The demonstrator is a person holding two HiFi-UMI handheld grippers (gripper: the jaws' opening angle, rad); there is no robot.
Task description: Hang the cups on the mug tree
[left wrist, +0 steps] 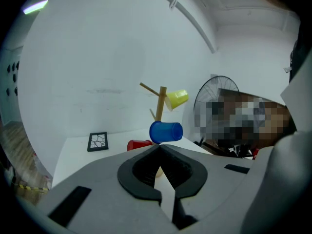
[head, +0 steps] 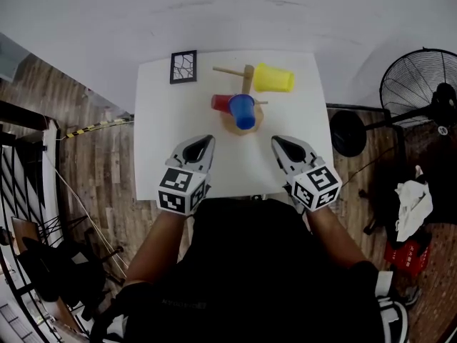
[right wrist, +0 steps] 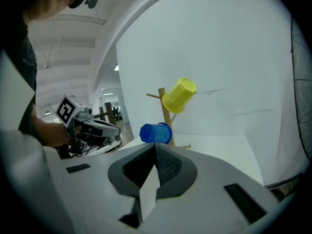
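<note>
Both idle: left gripper and right gripper had jaws pressed together on nothing, parked over the near half of the table, well short of the mug tree. Yellow cup hung on an upper peg, blue cup on a lower one facing us. Red cup sat low behind the blue; couldn't tell if it was pegged or lying on the table. Risk if red needs hanging: blue blocks the approach, so a clip would likely knock it off. The tree looked light, so a push could tip it. Only the far-left peg looked free.
</note>
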